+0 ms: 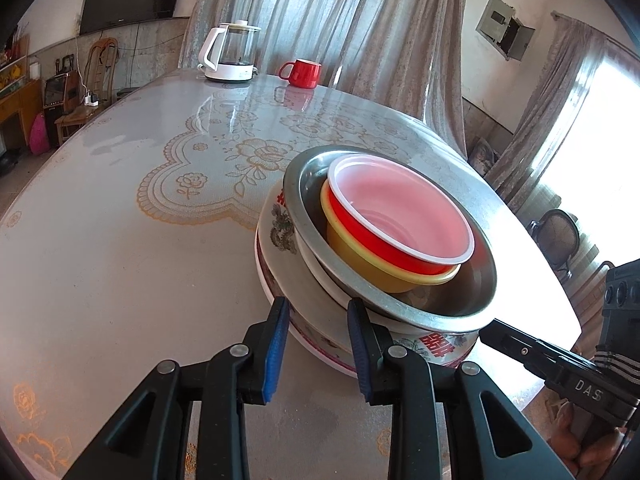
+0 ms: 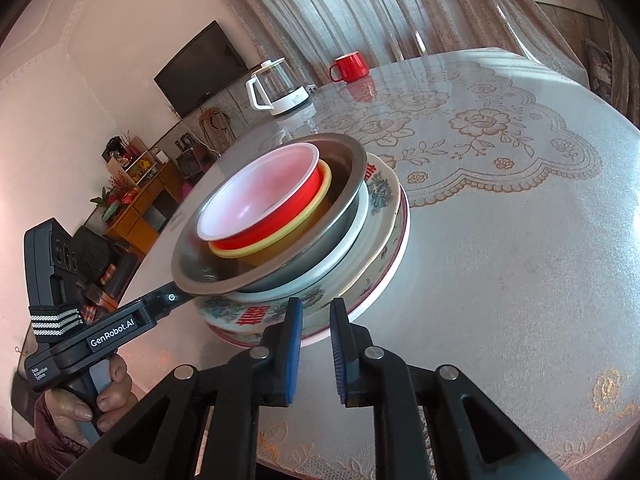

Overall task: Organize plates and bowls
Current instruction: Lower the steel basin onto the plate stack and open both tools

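Observation:
A stack stands on the round table (image 1: 120, 240). From the bottom it is a pink-rimmed patterned plate (image 1: 320, 346), a patterned bowl (image 1: 276, 224), a white bowl (image 1: 320, 276), a steel bowl (image 1: 400, 304), a yellow bowl (image 1: 360, 256) and a red bowl (image 1: 400, 216). My left gripper (image 1: 318, 308) has its blue pads on either side of the plate's near rim, closed on it. My right gripper (image 2: 318, 312) is shut on the plate's rim (image 2: 316, 334) at another spot. Each gripper's black finger (image 1: 516, 344) reaches in under the steel bowl's lip as seen from the other wrist.
A white-and-glass kettle (image 1: 232, 52) and a red mug (image 1: 302, 72) stand at the table's far edge. Curtains hang behind them. A person's hand (image 2: 100, 396) holds the left gripper's handle. Low cabinets and chairs line the room beyond the table.

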Available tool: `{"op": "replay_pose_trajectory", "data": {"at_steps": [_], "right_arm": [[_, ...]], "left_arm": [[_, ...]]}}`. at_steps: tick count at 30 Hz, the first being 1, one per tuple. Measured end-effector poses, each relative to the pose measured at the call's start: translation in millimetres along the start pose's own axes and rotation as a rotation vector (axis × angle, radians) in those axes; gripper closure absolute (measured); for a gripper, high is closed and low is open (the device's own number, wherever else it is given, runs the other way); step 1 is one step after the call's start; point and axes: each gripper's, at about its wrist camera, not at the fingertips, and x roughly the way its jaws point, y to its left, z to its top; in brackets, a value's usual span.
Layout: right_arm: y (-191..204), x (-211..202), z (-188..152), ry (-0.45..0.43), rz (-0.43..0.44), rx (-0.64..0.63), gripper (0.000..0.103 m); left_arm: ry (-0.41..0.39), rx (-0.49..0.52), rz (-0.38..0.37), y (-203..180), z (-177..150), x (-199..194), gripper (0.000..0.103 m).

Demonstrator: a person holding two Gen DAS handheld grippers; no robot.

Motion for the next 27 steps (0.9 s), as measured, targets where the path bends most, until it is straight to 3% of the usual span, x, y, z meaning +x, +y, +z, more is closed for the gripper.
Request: {"op": "replay_pose_trajectory", "data": {"at_steps": [8, 11, 13, 21, 27], "right_arm": [[6, -1, -2, 0.009, -0.015, -0.018, 0.088], [12, -1, -2, 0.005, -0.056, -0.052, 0.087], [16, -2, -4, 0.004, -0.082, -0.073, 0.081], [30, -5, -9, -0.007, -0.158, -0.132, 0.080], [47, -15, -7, -0.079, -0.252, -0.144, 0.072]], "left_arm": [[-0.004, 0.006, 0.007, -4, -4, -4, 0.074], [-0.016, 0.012, 0.046, -5, -5, -9, 0.074], [-0.020, 0.009, 0.065, -5, -6, -12, 0.074], [-0.050, -0.009, 0.198, 3, -13, -27, 0.069], [-0.090, -0.030, 0.255, 8, -18, -40, 0.057]]}}
